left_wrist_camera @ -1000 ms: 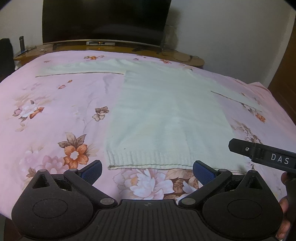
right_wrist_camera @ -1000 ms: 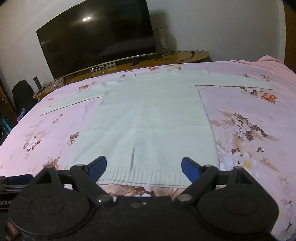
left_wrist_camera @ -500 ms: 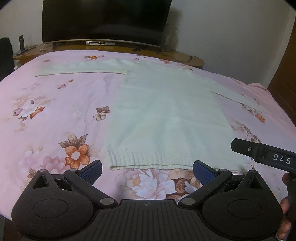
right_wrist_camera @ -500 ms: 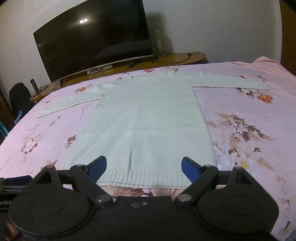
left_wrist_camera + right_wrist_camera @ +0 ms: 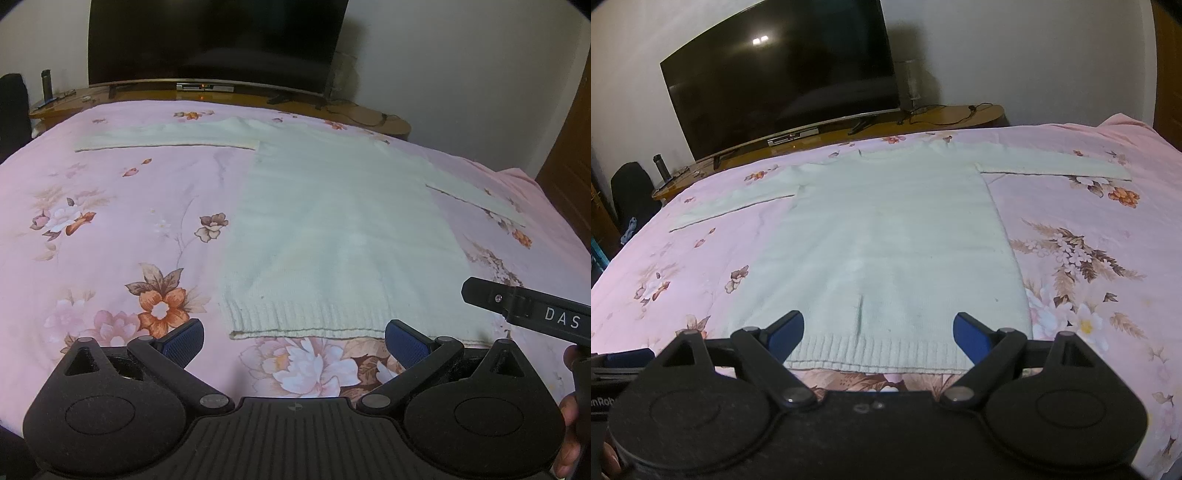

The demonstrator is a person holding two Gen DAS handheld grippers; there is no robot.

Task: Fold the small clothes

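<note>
The bed (image 5: 110,221), under a pink floral sheet, fills pretty much everything ahead of both sets of jaws. Past its far edge there's a big dark TV (image 5: 783,85) on a low wooden stand (image 5: 942,118), well beyond either gripper's reach.

Lying flat on the sheet is the sweater (image 5: 886,243), pale, long-sleeved, face-up with both sleeves stretched straight out to the sides. Its ribbed hem (image 5: 879,356) is the closest part. In the right wrist view the hem sits right between the two blue pads and just ahead of them, so the right gripper (image 5: 878,332) is lined up on the middle of the bottom edge. Jaws spread wide, holding nothing, not touching the knit.

The left gripper (image 5: 293,341) is also spread wide and empty. From its view the sweater's hem runs just ahead of the jaw gap, leaning toward the right-hand pad, with the corner of the hem a bit inside the left-hand pad.

The right gripper's black body pokes in off to the right of the left jaws.
</note>
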